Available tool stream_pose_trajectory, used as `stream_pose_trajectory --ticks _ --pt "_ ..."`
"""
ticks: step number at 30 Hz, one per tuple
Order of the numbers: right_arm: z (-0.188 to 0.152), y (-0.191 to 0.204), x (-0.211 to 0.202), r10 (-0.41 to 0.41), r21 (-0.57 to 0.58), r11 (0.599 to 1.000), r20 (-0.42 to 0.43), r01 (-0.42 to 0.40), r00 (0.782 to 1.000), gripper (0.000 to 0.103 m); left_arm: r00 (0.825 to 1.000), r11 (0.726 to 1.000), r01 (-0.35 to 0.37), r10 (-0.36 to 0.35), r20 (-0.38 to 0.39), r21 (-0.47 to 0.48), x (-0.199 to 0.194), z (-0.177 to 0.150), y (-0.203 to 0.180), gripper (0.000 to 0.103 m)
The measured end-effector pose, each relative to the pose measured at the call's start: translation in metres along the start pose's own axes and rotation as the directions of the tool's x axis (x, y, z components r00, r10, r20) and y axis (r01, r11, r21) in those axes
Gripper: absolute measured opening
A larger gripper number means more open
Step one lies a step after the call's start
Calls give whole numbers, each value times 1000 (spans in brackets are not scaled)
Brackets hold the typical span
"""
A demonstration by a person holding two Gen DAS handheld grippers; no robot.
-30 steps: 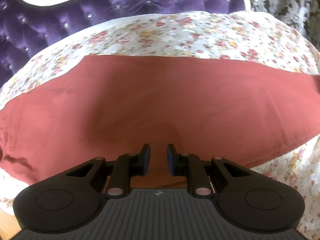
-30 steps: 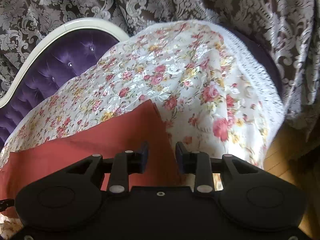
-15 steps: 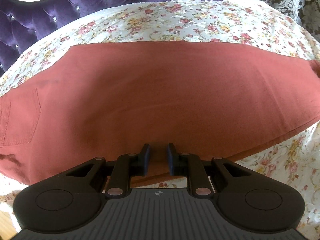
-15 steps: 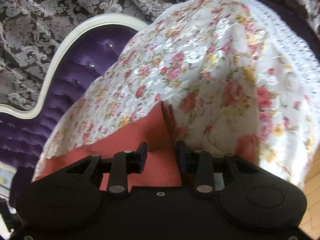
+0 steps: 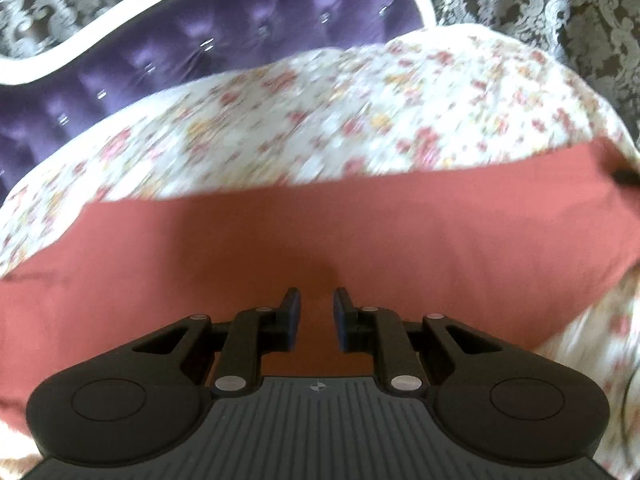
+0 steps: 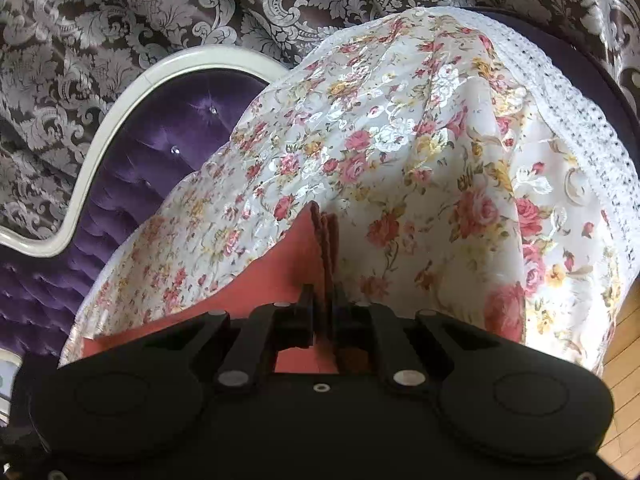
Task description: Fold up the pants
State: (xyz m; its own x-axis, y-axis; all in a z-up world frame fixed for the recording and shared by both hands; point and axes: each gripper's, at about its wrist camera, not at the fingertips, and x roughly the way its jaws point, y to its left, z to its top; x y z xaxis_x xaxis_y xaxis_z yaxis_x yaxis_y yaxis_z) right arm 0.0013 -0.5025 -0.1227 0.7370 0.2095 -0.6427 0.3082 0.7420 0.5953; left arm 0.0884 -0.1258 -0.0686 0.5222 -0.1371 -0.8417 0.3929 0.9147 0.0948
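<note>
Here right gripper (image 6: pixel 323 312) fingers are closing, pinching pants (image 6: pixel 280 276) hem; left gripper (image 5: pixel 316 318) fingers spread.

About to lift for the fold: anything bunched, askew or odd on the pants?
Only at the end: the pants edge stands up in pleats between the right gripper's closing jaws. The rest lies flat on the floral bedspread, though blurred.

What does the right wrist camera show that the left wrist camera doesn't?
Only the right wrist view: the right claw closing on the pants' stacked end, the cover's lace edge and wood floor.
Only the left wrist view: the left claw, open, above a long flat stretch of pants.
Both: red pants, floral cover, purple tufted headboard, patterned curtain.
</note>
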Motion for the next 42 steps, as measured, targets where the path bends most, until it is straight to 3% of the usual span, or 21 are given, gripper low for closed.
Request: stream_pose_trajectory --ticks 7,10,16,19,22,25,27,30,34,38,42 --pt "0 -4 -8 26 39 999 -3 -26 1000 14 999 998 36 -37 -13 -55 41 46 -25 18" --pt "0 0 -12 33 43 999 4 -33 999 14 997 996 41 -46 -59 -73 60 50 -31 18" --pt "4 8 -22 65 60 996 14 -65 998 14 998 998 15 -18 -55 -54 62 46 -41 18" --pt "5 19 -31 90 75 993 25 -92 996 14 995 994 75 -80 -55 -84 46 37 -36 18" --pt "7 35 -42 129 80 988 40 -132 991 14 993 994 101 -103 -53 -53 29 15 -38 18" --pt "8 57 -51 183 74 980 49 -186 982 15 980 985 170 -172 -97 -33 31 -4 -36 19" --pt "7 76 -54 220 64 973 49 -223 974 15 985 988 156 -156 -77 -10 25 -12 -31 19" --pt "5 111 -53 282 44 958 35 -283 959 15 987 987 147 -151 -49 -66 11 -17 -8 19" --pt "-5 163 -35 369 7 929 -17 -369 929 15 996 988 87 -89 -10 -125 -10 -29 34 19" --pt "-22 216 1 453 -8 890 -100 -456 886 15 1000 976 25 -23 16 -218 -29 -43 86 19" --pt "-54 263 49 484 -31 866 -205 -500 851 15 998 955 -41 51 27 -292 -45 -58 127 19"
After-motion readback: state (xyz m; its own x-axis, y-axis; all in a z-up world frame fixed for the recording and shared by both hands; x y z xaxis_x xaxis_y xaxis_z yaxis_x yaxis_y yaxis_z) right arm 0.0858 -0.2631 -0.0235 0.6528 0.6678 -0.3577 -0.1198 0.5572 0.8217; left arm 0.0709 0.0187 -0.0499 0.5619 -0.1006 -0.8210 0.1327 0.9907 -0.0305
